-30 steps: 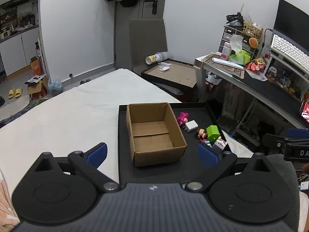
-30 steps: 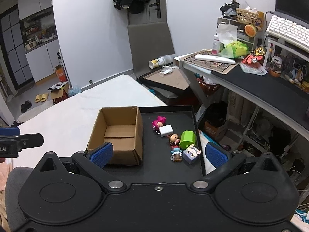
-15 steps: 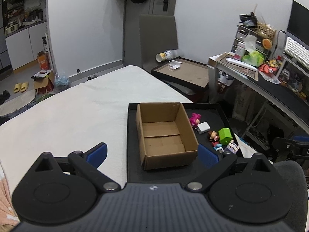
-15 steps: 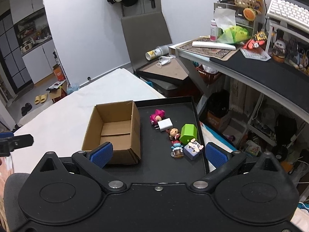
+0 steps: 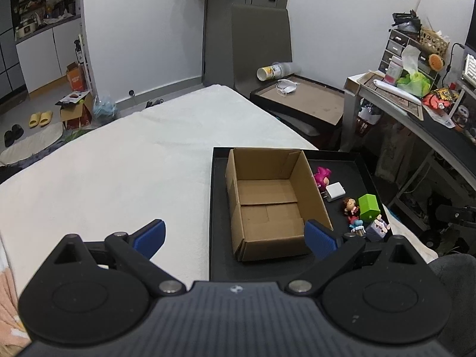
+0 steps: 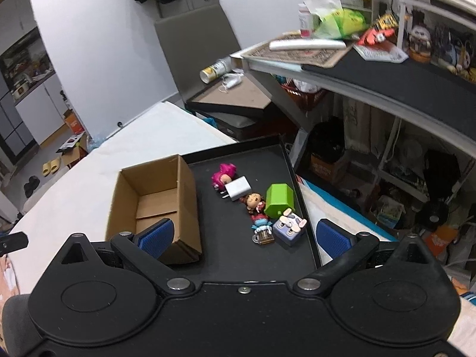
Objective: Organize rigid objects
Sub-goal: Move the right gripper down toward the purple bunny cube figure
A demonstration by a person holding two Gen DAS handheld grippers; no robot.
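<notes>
An open, empty cardboard box [image 5: 267, 202] [image 6: 154, 202] stands on the left part of a black tray [image 5: 220, 267] [image 6: 232, 261]. Right of the box lie a pink figure [image 6: 223, 175], a white charger [image 6: 238, 192], a brown-haired doll [image 6: 254, 202], a green block [image 6: 279, 200], a blue-faced figure [image 6: 261, 229] and a purple rabbit cube [image 6: 290, 227]. My left gripper [image 5: 235, 239] is open and empty, above the tray's near left edge. My right gripper [image 6: 244, 236] is open and empty, above the tray's near side, just short of the toys.
The tray lies on a white bed [image 5: 119, 160]. A grey chair [image 5: 261, 38] and a framed board [image 5: 303, 95] stand beyond. A cluttered desk [image 6: 386, 71] runs along the right, with storage beneath it. Shoes and a box sit on the floor [image 5: 38, 119].
Both grippers have shifted: the left view has swung left so the box sits further right, and the right gripper has moved closer to the toys and tilted down. Both stay open.
</notes>
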